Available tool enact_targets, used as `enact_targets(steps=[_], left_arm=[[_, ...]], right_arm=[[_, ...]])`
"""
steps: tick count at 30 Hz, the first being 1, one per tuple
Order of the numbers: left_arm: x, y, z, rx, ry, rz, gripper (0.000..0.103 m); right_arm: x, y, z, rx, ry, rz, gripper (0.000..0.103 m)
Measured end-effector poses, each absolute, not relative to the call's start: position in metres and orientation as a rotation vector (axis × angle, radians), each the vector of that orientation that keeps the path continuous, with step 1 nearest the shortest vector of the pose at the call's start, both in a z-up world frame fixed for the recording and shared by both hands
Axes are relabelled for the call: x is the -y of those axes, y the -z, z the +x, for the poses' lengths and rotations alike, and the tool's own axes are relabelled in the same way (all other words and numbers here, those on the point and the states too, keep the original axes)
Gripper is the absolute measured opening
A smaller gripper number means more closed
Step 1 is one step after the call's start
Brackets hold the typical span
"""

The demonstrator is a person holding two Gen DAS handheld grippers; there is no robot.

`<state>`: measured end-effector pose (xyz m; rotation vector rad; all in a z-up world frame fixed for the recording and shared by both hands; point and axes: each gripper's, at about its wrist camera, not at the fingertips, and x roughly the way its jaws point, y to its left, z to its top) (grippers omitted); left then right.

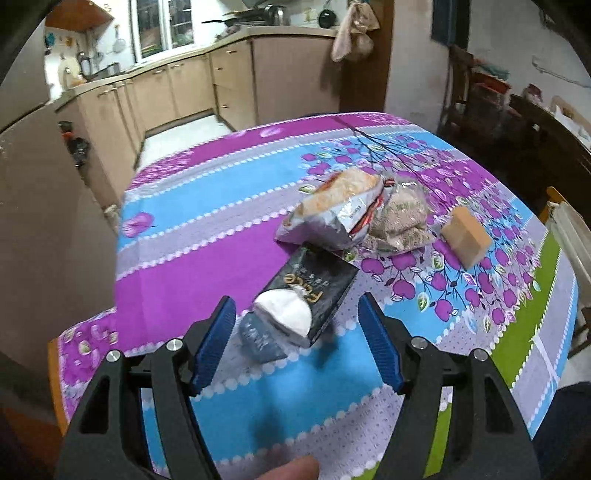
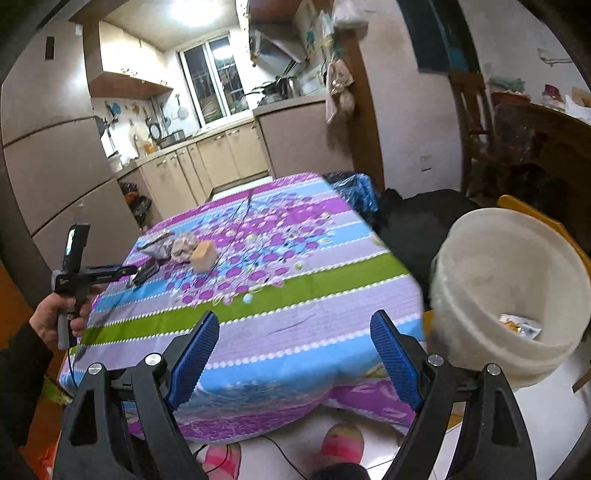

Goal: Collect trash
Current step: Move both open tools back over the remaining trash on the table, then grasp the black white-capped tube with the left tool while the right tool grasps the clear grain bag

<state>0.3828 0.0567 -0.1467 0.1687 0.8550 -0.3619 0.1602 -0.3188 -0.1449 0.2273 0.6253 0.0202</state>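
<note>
Black glossy box with crumpled white tissue lies ahead of wide-spread left fingers; right fingers wide too

My desk wears a cloth striped purple, blue, grey and green. Beyond it I see beige kitchen cabinets under a pale counter, and a window with dark panes. A ceiling light glares bright above. A tall beige fridge stands at the left. The floor is pale tile. A wooden chair stands by the white wall.
</note>
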Motion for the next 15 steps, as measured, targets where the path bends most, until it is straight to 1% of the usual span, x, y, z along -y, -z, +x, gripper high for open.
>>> enact_targets(steps=[3,6,12,15], left_arm=[[-0.053,0.152,0.390,-0.853,0.395,0.174,0.066],[-0.050,0.158,0.398,-0.856,0.412,0.183,0.070],[-0.050,0.170,0.407,-0.872,0.435,0.192,0.070],[-0.049,0.170,0.405,-0.865,0.451,0.197,0.060]], right_arm=[[0.309,0.149,0.170,-0.650,-0.036,0.222,0.084],[0.302,0.149,0.177,-0.669,-0.055,0.216,0.084],[0.276,0.138,0.208,-0.676,-0.143,0.177,0.084],[0.258,0.129,0.232,-0.678,-0.220,0.158,0.084]])
